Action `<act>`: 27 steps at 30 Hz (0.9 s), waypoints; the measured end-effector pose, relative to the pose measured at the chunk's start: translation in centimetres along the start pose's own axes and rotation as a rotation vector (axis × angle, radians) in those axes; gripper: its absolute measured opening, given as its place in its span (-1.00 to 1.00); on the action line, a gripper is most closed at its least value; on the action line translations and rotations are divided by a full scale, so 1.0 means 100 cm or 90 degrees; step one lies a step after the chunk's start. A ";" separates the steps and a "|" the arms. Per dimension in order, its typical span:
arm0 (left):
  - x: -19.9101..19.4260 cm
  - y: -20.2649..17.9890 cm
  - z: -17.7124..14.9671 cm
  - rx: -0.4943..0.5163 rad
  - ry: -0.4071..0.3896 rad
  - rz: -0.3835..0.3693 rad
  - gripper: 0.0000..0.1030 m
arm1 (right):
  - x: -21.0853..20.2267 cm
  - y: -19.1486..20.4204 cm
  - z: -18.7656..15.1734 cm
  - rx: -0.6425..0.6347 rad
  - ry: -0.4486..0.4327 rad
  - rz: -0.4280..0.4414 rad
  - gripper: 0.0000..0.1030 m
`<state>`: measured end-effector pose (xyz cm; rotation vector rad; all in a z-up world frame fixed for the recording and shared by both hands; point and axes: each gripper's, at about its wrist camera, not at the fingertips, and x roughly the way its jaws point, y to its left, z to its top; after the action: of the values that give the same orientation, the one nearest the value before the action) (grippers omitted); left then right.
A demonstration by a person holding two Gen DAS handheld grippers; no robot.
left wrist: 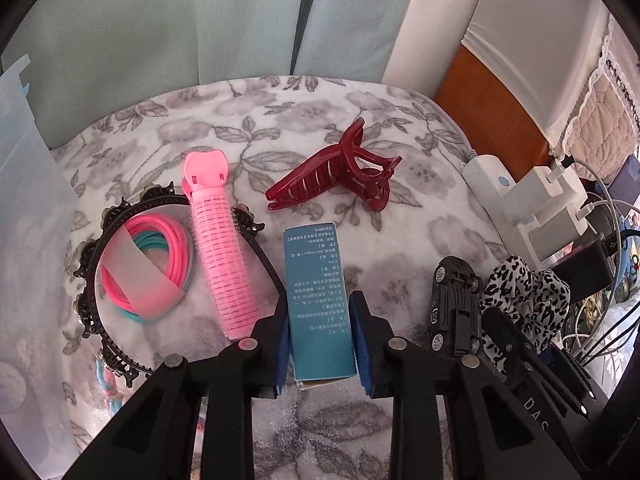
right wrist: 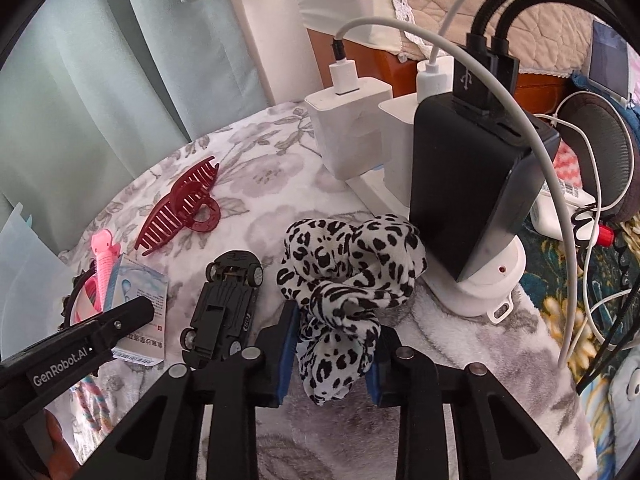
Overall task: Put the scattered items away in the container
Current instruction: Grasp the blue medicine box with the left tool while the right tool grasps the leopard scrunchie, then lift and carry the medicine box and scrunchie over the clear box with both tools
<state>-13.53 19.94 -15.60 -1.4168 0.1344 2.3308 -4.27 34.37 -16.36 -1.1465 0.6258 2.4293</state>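
While both grips hold | left gripper jaws pinch light, stiff blue box mid-blanket | right gripper jaws squeeze soft, floppy leopard scrunchie near blanket's right edge | container not clearly seen

Both views ride on the hand-held tools and look forward and steeply down along the fingers, close over the floral blanket.

The left wrist view faces the far curtain; the left tool fills its near edge, with the translucent container at the left rim and the power strip far right.

The right wrist view sits further right, its right tool at the near edge, very near the chargers and black adapter.

The two share the middle ground: the red claw clip, toy car, leopard scrunchie and teal box. Each view catches the other tool at its edge.
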 end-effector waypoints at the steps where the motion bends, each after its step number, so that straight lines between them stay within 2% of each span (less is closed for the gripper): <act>1: 0.000 0.000 0.000 -0.001 0.000 -0.001 -0.46 | 0.000 0.000 0.000 0.001 0.001 0.004 -0.53; 6: -0.007 0.000 -0.002 -0.005 -0.007 0.002 -0.47 | -0.002 -0.001 -0.001 0.005 0.003 0.019 -0.64; 13: -0.031 0.005 -0.009 -0.024 -0.018 0.002 -0.47 | -0.021 -0.004 0.000 0.013 -0.013 0.028 -0.67; 27: -0.118 0.012 -0.028 -0.045 -0.092 -0.013 -0.47 | -0.109 0.010 0.007 -0.004 -0.110 0.067 -0.67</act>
<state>-6.92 14.55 -6.86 -1.2699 -0.0034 2.4322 1.27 32.28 -7.10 -0.9145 0.6393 2.5856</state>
